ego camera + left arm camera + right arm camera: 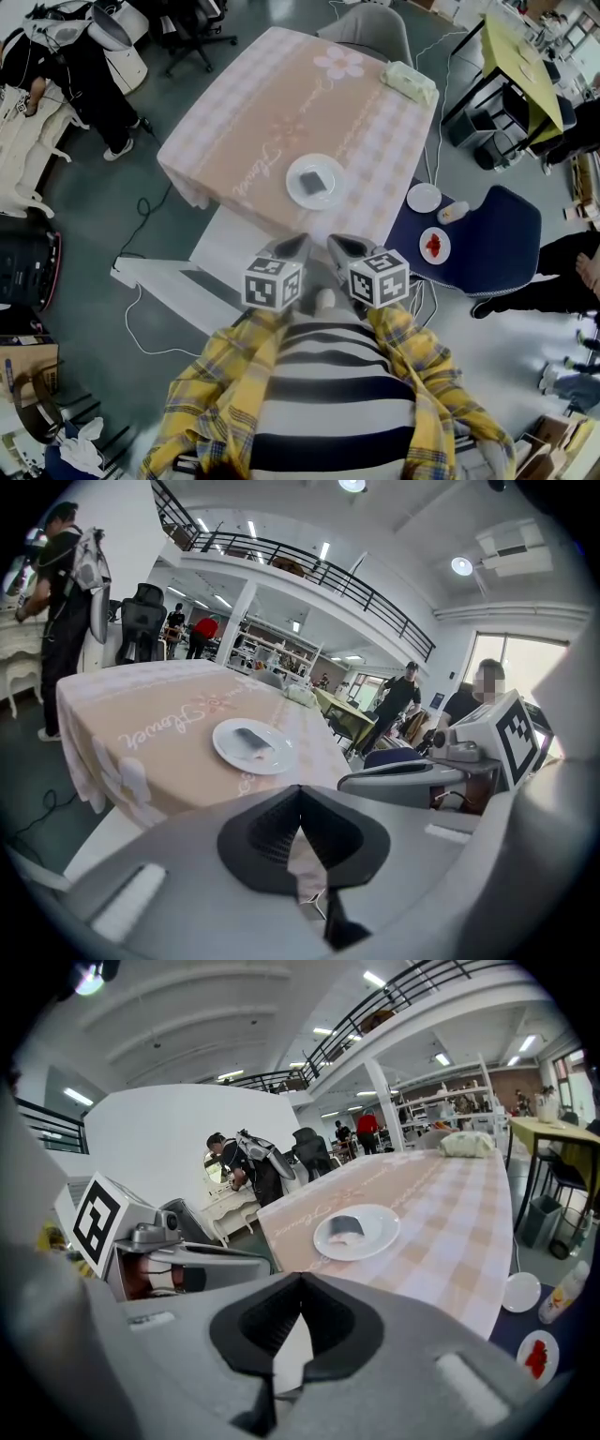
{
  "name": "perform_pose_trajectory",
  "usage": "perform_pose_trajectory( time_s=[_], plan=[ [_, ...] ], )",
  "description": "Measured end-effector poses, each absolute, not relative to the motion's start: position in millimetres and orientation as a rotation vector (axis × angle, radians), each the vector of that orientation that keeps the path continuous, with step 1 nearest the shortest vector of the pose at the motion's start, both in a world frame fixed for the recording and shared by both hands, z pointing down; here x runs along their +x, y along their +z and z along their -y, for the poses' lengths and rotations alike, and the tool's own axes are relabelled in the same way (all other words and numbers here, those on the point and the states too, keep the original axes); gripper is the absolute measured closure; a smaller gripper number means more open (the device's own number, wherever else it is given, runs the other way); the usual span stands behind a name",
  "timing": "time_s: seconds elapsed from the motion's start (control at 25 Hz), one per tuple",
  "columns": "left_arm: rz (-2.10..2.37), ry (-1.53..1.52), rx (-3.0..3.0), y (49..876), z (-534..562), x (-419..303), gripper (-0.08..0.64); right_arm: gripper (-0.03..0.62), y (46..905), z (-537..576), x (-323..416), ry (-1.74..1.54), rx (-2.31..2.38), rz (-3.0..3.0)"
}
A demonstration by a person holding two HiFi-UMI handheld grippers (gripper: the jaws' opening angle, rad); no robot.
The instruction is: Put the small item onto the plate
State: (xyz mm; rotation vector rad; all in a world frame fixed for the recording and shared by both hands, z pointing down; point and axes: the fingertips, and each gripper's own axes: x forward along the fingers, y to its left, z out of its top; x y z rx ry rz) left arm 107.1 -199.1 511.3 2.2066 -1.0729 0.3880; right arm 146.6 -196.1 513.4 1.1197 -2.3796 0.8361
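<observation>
Table (234, 103): covered with a pink checked cloth. A white plate (298, 192) stands near the edge closest to the person.

Small item (317, 180): dark grey, lying on the plate near its middle. Neither gripper touches it.

Left gripper (298, 242): held just short of the table's near edge and well apart from the plate. Its own view shows the jaws closed together with nothing between them.

Right gripper (339, 243): held just beside the left one, at about the same level, pointing toward the plate. Its own view shows the jaws closed and empty.

Surroundings: a pale green bundle (409, 82) lies at the far right corner of the table. A blue chair (497, 239) to the right of the table carries two small dishes, one with something red on it, and a bottle on its side.
</observation>
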Motion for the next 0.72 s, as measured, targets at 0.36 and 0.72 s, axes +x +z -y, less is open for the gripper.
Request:
perform_pose_trajectory(
  time_s=[0.36, 0.72],
  plan=[
    [1.067, 0.387, 2.217, 509.0, 199.5, 107.3, 0.557, 0.595, 512.5, 195.1, 148.4, 0.843, 1.14, 2.375],
    [1.044, 0.403, 2.221, 512.8, 197.9, 110.0, 0.557, 0.595, 512.1, 197.6, 148.6, 0.852, 1.155, 2.37]
  ],
)
